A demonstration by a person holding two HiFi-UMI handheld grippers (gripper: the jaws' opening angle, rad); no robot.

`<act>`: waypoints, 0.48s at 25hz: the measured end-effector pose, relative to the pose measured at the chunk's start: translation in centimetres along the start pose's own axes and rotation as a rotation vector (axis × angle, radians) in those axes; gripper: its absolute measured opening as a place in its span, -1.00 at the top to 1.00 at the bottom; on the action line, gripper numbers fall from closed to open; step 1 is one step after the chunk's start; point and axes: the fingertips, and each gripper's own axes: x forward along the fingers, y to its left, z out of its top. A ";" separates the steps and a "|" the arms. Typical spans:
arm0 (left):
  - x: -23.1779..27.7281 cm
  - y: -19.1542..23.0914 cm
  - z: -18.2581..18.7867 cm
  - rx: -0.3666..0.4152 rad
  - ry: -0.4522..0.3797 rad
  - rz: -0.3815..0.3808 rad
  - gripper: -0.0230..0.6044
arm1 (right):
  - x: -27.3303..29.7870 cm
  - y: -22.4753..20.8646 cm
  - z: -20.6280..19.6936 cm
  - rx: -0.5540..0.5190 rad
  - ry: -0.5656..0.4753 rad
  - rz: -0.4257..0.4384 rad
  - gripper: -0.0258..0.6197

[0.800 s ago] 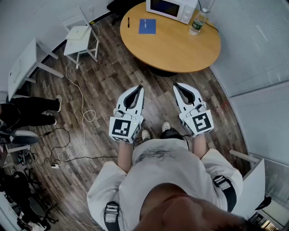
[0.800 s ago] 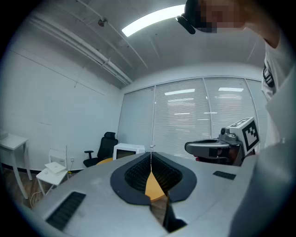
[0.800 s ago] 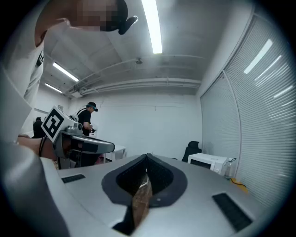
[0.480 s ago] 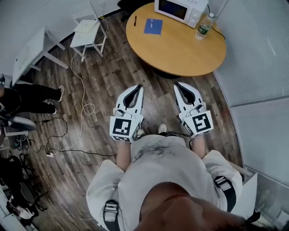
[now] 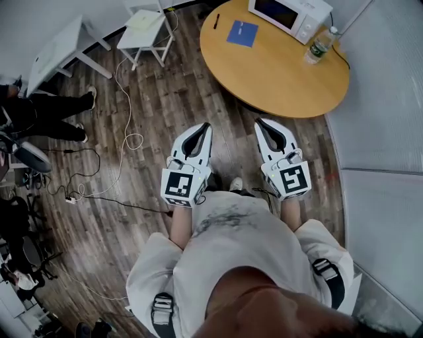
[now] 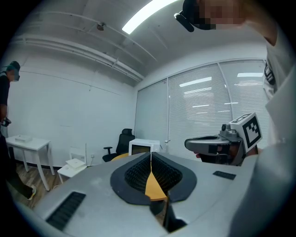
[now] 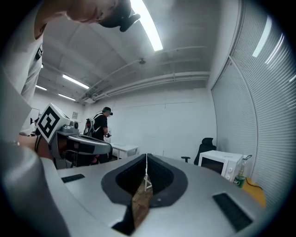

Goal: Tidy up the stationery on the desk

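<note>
We hold our left gripper (image 5: 201, 127) and right gripper (image 5: 262, 123) side by side, short of the round table (image 5: 277, 72), both clenched on nothing. A blue notebook (image 5: 242, 33) and a pen (image 5: 216, 21) lie on the table's far side, left of the microwave (image 5: 289, 14).

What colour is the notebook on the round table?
Blue. The notebook shows best in the head view.

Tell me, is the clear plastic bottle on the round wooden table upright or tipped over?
Upright: the clear plastic bottle stands on its base near the white microwave, cap on top, on the round wooden table.
</note>
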 end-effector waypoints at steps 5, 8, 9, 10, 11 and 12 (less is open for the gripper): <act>1.8 3.1 0.0 0.002 -0.003 -0.012 0.88 | 3.7 -0.6 -0.1 -0.004 0.019 -0.015 0.72; 3.2 5.8 -0.2 -0.005 -0.008 -0.025 0.88 | 6.7 -0.8 0.1 -0.029 0.032 -0.028 0.72; 3.8 6.6 -0.1 -0.007 -0.009 -0.037 0.88 | 7.6 -0.8 0.2 -0.040 0.029 -0.033 0.72; 4.3 7.3 0.0 -0.008 -0.010 -0.051 0.88 | 8.4 -0.9 0.3 -0.046 0.028 -0.039 0.72; 4.9 8.1 0.1 -0.005 -0.011 -0.065 0.88 | 9.2 -1.0 0.3 -0.047 0.033 -0.046 0.72; 5.6 8.8 0.2 0.000 -0.010 -0.079 0.88 | 10.1 -1.2 0.3 -0.044 0.041 -0.055 0.72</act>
